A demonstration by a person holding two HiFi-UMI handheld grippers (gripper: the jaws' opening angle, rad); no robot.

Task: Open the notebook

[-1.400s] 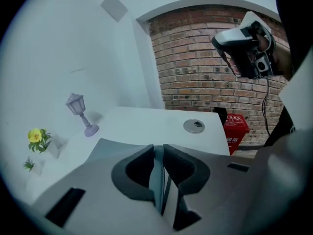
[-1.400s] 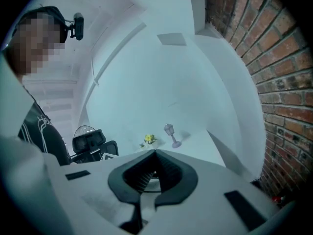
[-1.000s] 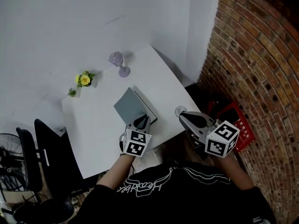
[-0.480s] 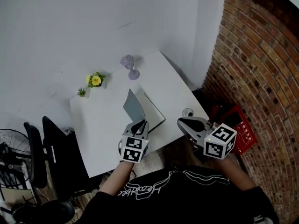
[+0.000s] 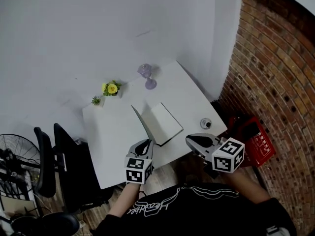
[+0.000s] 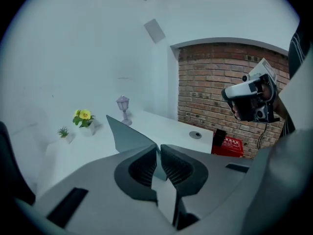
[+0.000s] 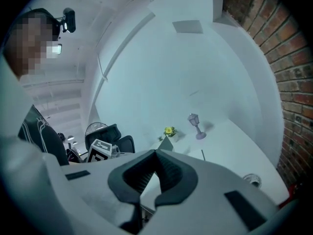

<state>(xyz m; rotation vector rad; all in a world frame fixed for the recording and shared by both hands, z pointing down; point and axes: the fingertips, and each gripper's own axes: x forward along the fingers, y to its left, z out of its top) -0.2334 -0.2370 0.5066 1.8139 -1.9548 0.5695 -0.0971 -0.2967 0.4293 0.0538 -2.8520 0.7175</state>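
Broadly, a white table (image 5: 113, 132) fills the middle of the head view, with a brick wall (image 5: 275, 82) to its right. The notebook (image 5: 166, 123) lies near the table's front edge, its pages flat. Its grey cover (image 6: 127, 137) stands up steeply from the left side, roughly upright rather than laid over.

The left gripper (image 5: 147, 144) is at the near lower corner of that cover. In the left gripper view its jaws are pinched together on the cover's edge, which runs straight into the narrow slit between them. The right gripper (image 5: 189, 140) hangs off the front edge to the right of the notebook and apart from it. Its jaw tips meet with nothing between them.

The opening step looks about halfway done: the cover is lifted but not yet folded flat. The next move probably calls for swinging the clamped corner on over to the left until the cover rests on the table, then letting go.

Farther back stand a small purple lamp ornament (image 5: 146, 75) and a yellow flower pot (image 5: 112, 88), both well clear of that swing.
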